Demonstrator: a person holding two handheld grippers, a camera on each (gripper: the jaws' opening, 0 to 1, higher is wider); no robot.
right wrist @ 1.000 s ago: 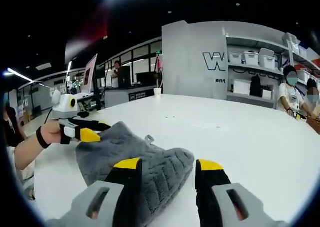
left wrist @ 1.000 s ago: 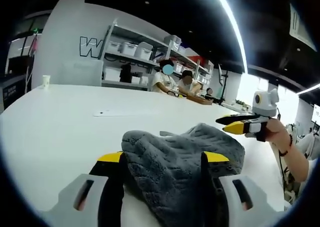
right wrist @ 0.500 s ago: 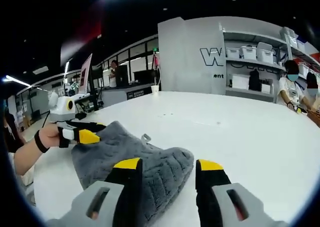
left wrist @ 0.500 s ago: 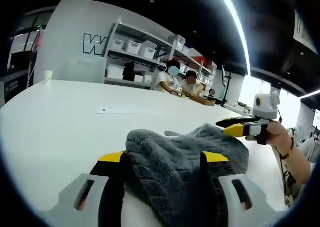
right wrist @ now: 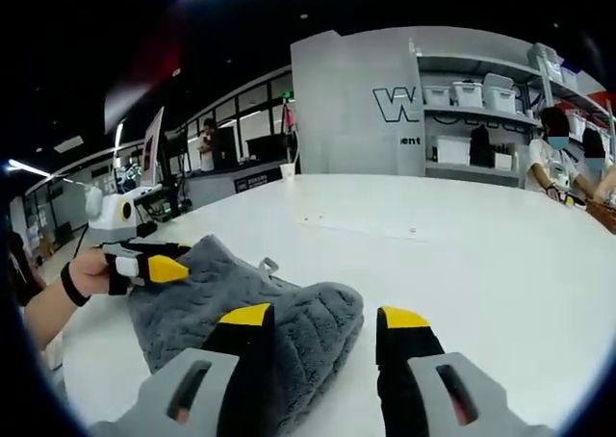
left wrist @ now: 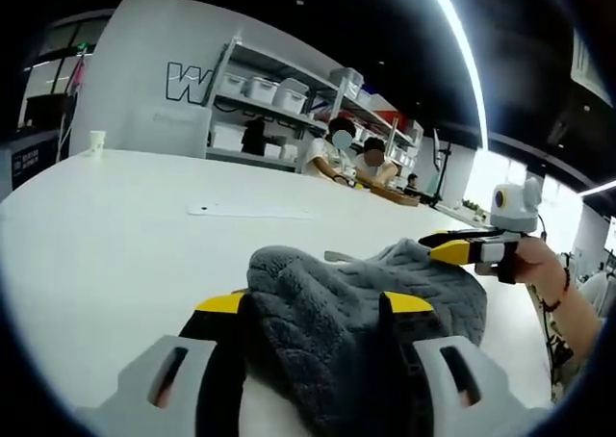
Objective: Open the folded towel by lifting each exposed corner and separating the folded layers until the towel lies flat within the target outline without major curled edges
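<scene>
A folded grey towel (left wrist: 337,302) lies bunched on the white table (left wrist: 115,225). My left gripper (left wrist: 316,304) is open, its yellow-tipped jaws standing either side of the towel's near mound. At the towel's far right corner is my right gripper (left wrist: 460,244), held by a hand. In the right gripper view the towel (right wrist: 241,297) spreads to the left. My right gripper (right wrist: 325,318) is open, the towel's rounded end lying against its left jaw and partly in the gap. The left gripper (right wrist: 154,262) sits at the towel's far left edge.
A small loop tag (right wrist: 268,263) sticks up from the towel. A flat paper sheet (left wrist: 245,211) lies farther out on the table, and a white cup (left wrist: 96,140) stands at its far edge. Shelves with bins (left wrist: 279,95) and seated people (left wrist: 337,153) are behind.
My left gripper's jaws have drawn slightly inward around the towel mound. Both cameras have shifted a little; the towel keeps its shape and the right gripper's jaws keep their gap.
</scene>
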